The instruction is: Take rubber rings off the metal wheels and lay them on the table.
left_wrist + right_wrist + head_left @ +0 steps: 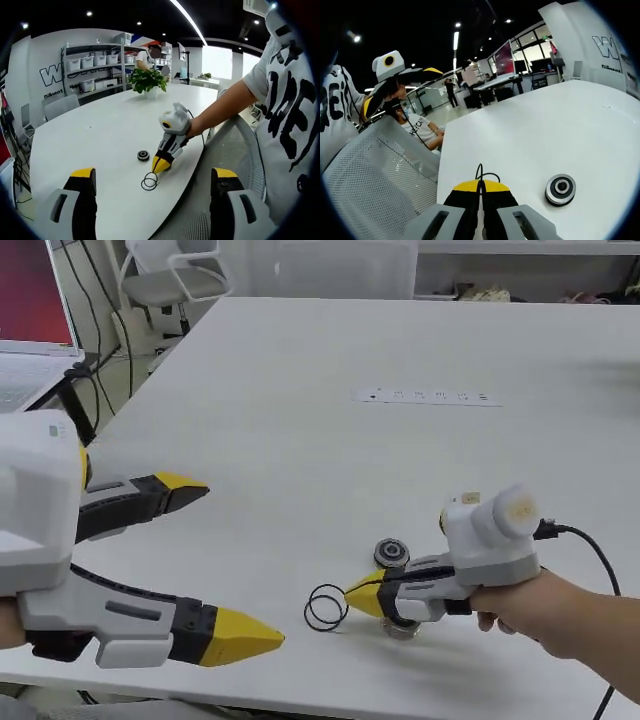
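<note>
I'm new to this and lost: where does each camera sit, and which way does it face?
Head view: on the person's head, looking down at the table; both grippers show, the left gripper open, the right gripper shut on the rings, in a hand.
Left gripper view: on the left gripper, facing the right gripper, the person's arm and shirt.
Right gripper view: on the right gripper, looking along the table; the left gripper shows upper left.
All three share the rings and a wheel.
</note>
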{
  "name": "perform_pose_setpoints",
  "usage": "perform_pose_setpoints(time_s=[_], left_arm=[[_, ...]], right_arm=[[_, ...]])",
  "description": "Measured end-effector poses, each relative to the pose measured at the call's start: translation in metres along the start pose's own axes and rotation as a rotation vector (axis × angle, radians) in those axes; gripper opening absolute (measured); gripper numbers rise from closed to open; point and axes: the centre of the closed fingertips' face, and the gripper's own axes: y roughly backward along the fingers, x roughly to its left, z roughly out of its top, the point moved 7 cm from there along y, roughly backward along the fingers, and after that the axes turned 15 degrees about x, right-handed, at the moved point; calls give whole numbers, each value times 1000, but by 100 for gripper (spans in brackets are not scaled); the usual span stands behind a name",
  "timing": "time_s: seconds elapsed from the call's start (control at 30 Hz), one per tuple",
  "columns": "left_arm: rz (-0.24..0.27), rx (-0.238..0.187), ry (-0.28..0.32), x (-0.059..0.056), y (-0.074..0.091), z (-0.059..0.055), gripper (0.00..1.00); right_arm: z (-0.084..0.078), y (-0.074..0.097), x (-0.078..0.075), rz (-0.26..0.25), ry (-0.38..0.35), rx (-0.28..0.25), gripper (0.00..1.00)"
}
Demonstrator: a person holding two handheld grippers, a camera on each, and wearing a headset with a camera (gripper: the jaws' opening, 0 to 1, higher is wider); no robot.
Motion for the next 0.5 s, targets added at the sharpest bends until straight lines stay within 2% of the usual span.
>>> perform_pose_setpoints(time_s=[0.5], left_arm=[[0,7,8,2,1,-2,93]], right_arm=[[-4,-10,-4,9,-16,24,0]])
